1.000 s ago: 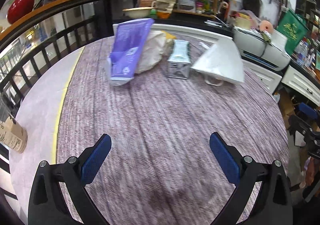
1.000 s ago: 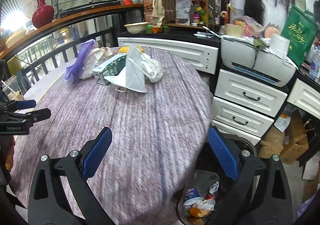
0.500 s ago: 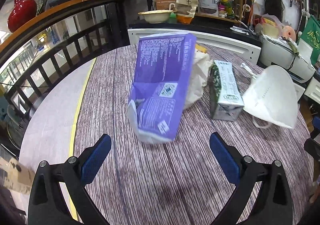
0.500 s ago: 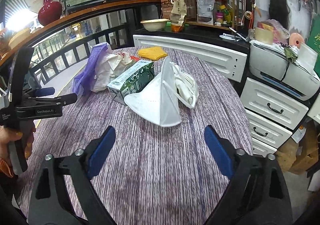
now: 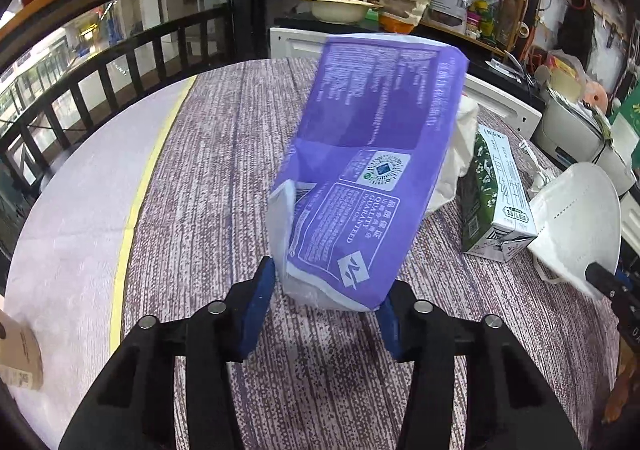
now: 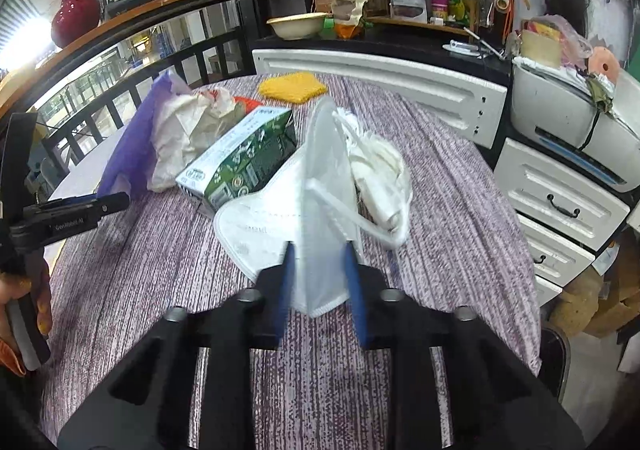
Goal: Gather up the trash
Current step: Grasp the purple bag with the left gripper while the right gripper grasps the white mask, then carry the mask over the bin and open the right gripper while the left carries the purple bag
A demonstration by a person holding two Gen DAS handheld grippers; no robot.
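The collecting has barely started: every piece of trash in view is on the round table [image 5: 192,186], and none has yet gone anywhere. What has begun is two grasps at once. The left gripper [image 5: 326,292] has just been closing, and its blue pads now sit on either side of the bottom corner of the purple packet [image 5: 368,170], touching or all but touching it, so I judge it gripped. The right gripper [image 6: 320,270] has likewise just been closing and stands narrow, its pads pinching the near edge of the white face mask [image 6: 316,202]. Still untouched are the green carton [image 6: 244,154] lying just behind the mask, the crumpled white wrapper [image 6: 188,130] to its left, the bundled white cloth [image 6: 380,170] to the right of the mask, and the yellow sponge cloth [image 6: 292,88] at the far side. The packet is thin glossy film, empty and limp, standing tilted with a torn pale flap at its lower left. The mask is soft, folded fabric with a stitched hem and a loose elastic loop; it should flop when lifted. The carton is stiff printed card, box-shaped. The table wears a coarse, purple-and-white streaked cloth with a yellow border stripe at its left.
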